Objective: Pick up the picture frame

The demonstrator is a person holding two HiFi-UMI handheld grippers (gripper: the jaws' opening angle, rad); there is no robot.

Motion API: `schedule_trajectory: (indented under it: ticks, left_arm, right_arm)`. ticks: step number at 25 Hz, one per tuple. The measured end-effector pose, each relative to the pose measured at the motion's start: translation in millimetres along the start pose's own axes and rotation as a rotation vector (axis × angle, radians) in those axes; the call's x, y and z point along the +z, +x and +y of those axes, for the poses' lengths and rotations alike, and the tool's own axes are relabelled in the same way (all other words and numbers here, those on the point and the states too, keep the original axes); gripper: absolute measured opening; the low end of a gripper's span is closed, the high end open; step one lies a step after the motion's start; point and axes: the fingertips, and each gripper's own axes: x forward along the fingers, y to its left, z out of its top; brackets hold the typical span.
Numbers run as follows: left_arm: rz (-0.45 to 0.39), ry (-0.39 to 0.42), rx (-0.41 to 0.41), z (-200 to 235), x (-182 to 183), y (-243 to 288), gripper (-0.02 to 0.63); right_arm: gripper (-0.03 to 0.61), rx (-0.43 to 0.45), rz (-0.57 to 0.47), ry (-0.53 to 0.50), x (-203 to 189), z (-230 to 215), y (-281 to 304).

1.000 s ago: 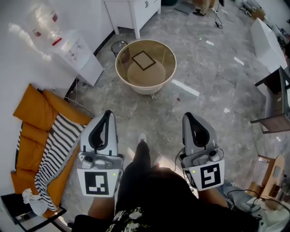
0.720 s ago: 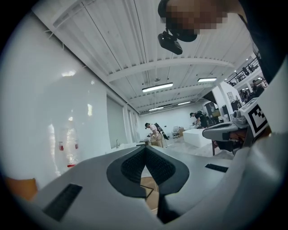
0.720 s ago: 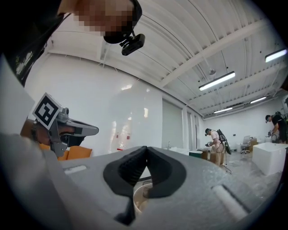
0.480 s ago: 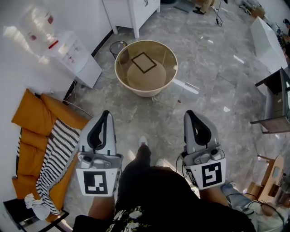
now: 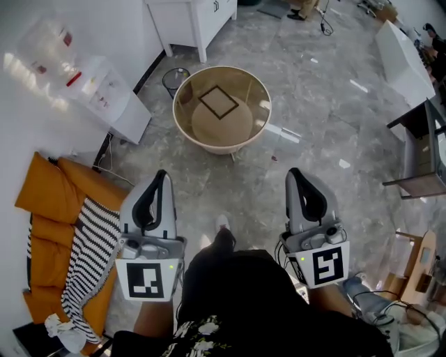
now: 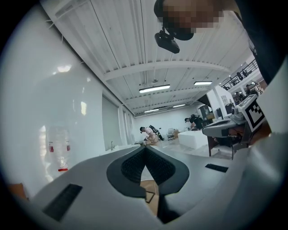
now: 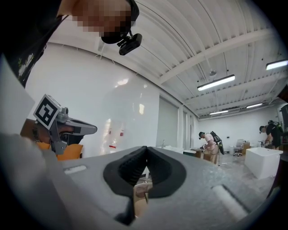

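Observation:
A small dark-edged picture frame (image 5: 219, 102) lies flat on the round glass-topped table (image 5: 182, 123) ahead of me in the head view. My left gripper (image 5: 162, 175) and right gripper (image 5: 293, 173) are held side by side, level, well short of the table, both shut and empty. In the left gripper view the shut pads (image 6: 145, 148) meet at a point, and a corner of the picture frame (image 6: 150, 197) shows below them. The right gripper view shows its black pads (image 7: 146, 149) pressed together with a sliver of the table (image 7: 140, 193) beneath.
An orange cushion with a striped cloth (image 5: 87, 244) lies on the floor at left. A water dispenser (image 5: 104, 94), a white cabinet (image 5: 188, 21) and a wire bin (image 5: 175, 77) stand beyond the table. A dark desk (image 5: 421, 150) is at right. People work far off (image 6: 150, 132).
Both grippers and I have advanced towards the round table; it sits slightly lower and nearer in the head view. The jaws have stayed shut.

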Motion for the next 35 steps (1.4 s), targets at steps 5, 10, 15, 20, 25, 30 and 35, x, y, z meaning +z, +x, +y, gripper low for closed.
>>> schedule_trajectory:
  ticks: [5, 10, 15, 20, 25, 30, 35]
  left_arm:
    - [-0.018, -0.014, -0.024, 21.0, -9.9, 7.0, 0.011]
    - [-0.051, -0.022, -0.034, 34.8, -13.4, 10.2, 0.012]
    - [-0.047, -0.046, -0.059, 36.9, -23.4, 20.1, 0.011]
    - [-0.022, -0.032, -0.075, 39.7, -29.7, 33.7, 0.011]
    - [-0.015, -0.02, -0.08, 23.6, -27.7, 60.3, 0.011]
    - [0.007, -0.038, -0.079, 3.4, -29.4, 79.3, 0.011]
    - [0.02, -0.044, -0.026, -1.9, -24.1, 96.1, 0.011]
  right_arm:
    - [-0.003, -0.025, 0.0, -0.009, -0.7, 10.3, 17.7]
    - [-0.003, -0.067, -0.005, -0.022, 0.3, 9.7, 23.7]
    - [-0.003, -0.109, 0.005, -0.026, -2.9, 7.4, 29.6]
    - [-0.003, -0.14, -0.009, 0.02, -12.6, -5.1, 36.2]
    - [-0.003, -0.146, -0.027, 0.006, -16.5, -31.3, 36.3]
    - [-0.003, -0.117, -0.008, 0.032, -28.9, -54.3, 52.1]
    - [-0.003, -0.057, -0.031, 0.025, -24.2, -72.7, 70.5]
